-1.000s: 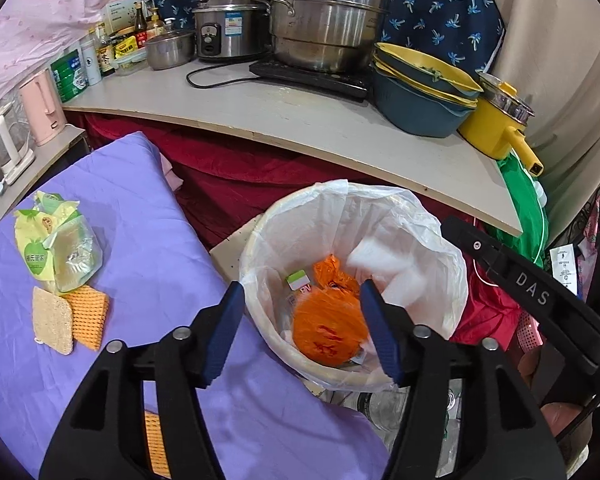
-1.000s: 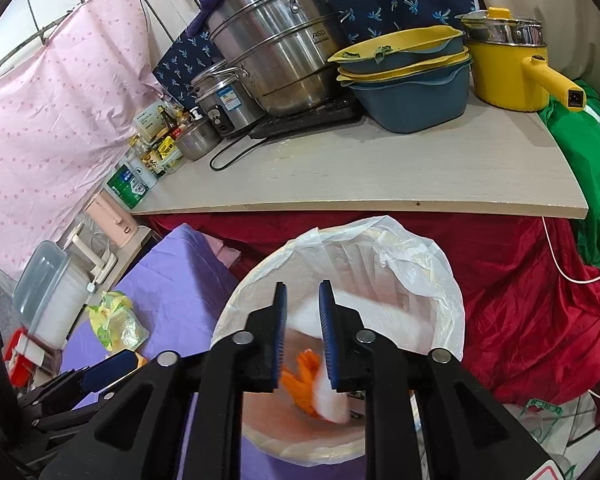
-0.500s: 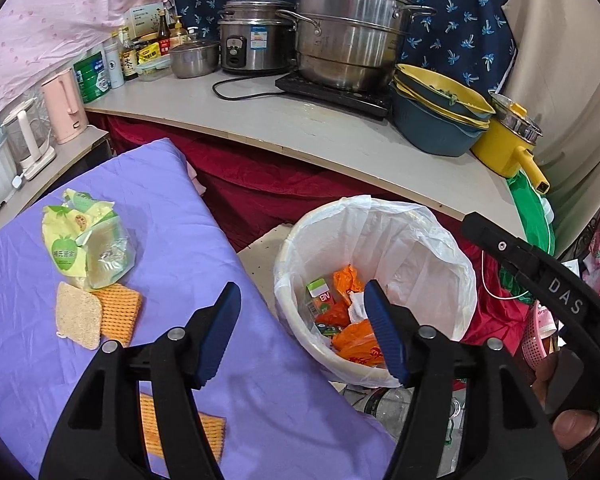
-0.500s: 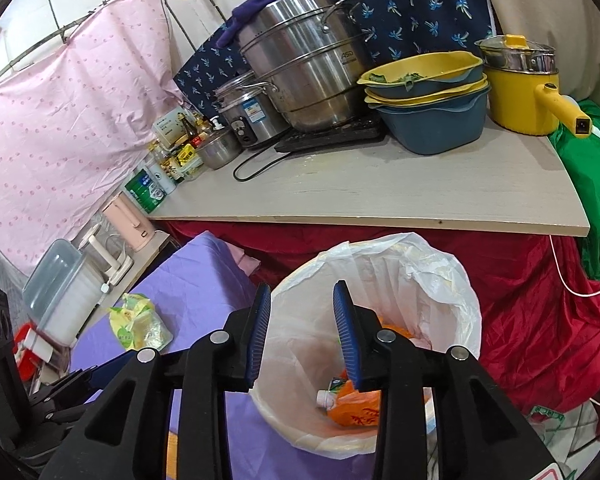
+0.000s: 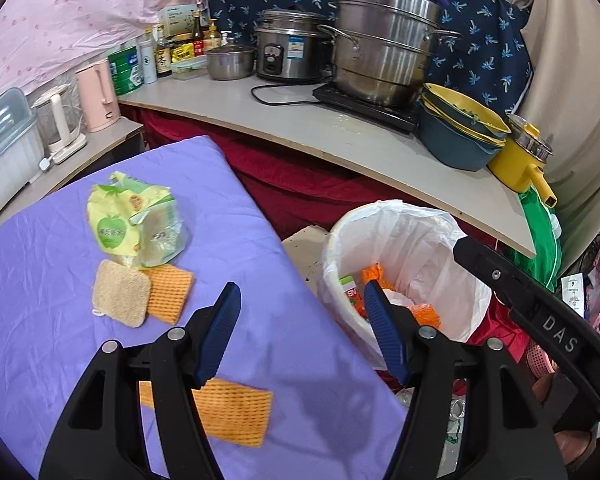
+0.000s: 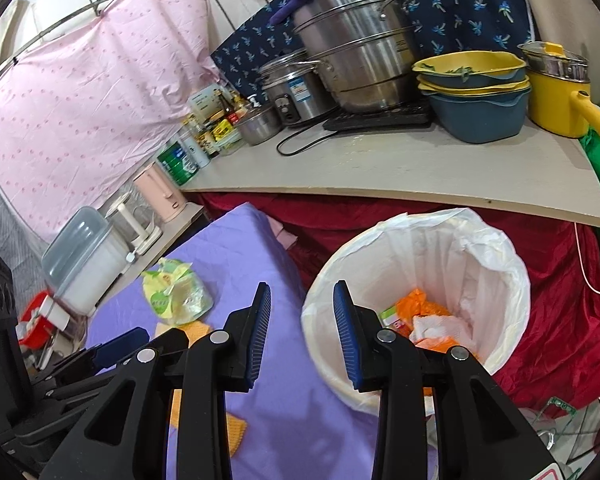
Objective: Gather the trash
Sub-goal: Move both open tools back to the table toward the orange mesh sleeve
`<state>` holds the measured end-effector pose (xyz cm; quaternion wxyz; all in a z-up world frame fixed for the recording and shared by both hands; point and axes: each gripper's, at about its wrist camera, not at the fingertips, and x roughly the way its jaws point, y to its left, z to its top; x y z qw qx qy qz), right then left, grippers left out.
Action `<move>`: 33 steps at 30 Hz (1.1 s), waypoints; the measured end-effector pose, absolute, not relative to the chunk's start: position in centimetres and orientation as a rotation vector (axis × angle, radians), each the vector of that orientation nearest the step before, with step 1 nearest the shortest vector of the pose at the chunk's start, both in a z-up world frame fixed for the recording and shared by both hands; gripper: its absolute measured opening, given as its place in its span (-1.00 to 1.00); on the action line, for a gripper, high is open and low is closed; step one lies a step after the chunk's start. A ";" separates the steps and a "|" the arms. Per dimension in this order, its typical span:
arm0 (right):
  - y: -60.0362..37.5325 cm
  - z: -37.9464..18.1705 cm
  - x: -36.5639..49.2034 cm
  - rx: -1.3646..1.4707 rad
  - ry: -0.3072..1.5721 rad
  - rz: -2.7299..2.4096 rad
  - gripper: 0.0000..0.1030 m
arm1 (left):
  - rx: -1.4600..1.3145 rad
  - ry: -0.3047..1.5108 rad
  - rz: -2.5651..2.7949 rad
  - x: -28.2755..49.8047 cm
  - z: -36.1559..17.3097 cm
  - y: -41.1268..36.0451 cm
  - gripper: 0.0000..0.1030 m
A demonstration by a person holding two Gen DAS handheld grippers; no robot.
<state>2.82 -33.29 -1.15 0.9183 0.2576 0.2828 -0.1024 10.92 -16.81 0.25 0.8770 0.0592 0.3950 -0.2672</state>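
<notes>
A white-lined trash bin (image 5: pixel 416 240) (image 6: pixel 460 256) stands beside the purple-covered table (image 5: pixel 40 264) and holds orange wrappers (image 6: pixel 420 308) and white crumpled paper (image 6: pixel 440 326). A yellow-green snack bag (image 5: pixel 136 224) (image 6: pixel 174 292) lies on the table, with a beige sponge (image 5: pixel 120 294) and orange cloths (image 5: pixel 170 290) next to it. Another orange cloth (image 5: pixel 232 408) lies under my left gripper (image 5: pixel 300 312), which is open and empty over the table's right edge. My right gripper (image 6: pixel 302 312) is open and empty between table and bin.
A counter (image 5: pixel 300 128) behind holds steel pots (image 5: pixel 384 44), a rice cooker (image 5: pixel 290 54), stacked bowls (image 5: pixel 460 132), a yellow pot (image 5: pixel 524 160) and bottles. A pink kettle (image 5: pixel 98 96) and plastic box (image 5: pixel 4 148) stand at the left. Red cloth (image 6: pixel 548 320) hangs below the counter.
My right gripper opened and the white trash dropped into the bin. Both grippers drew back and left, away from the bin and toward the table.
</notes>
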 end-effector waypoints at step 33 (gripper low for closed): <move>-15.4 -9.9 4.7 0.343 0.886 0.079 0.04 | -0.025 0.973 -0.187 11.8 -6.9 3.8 0.37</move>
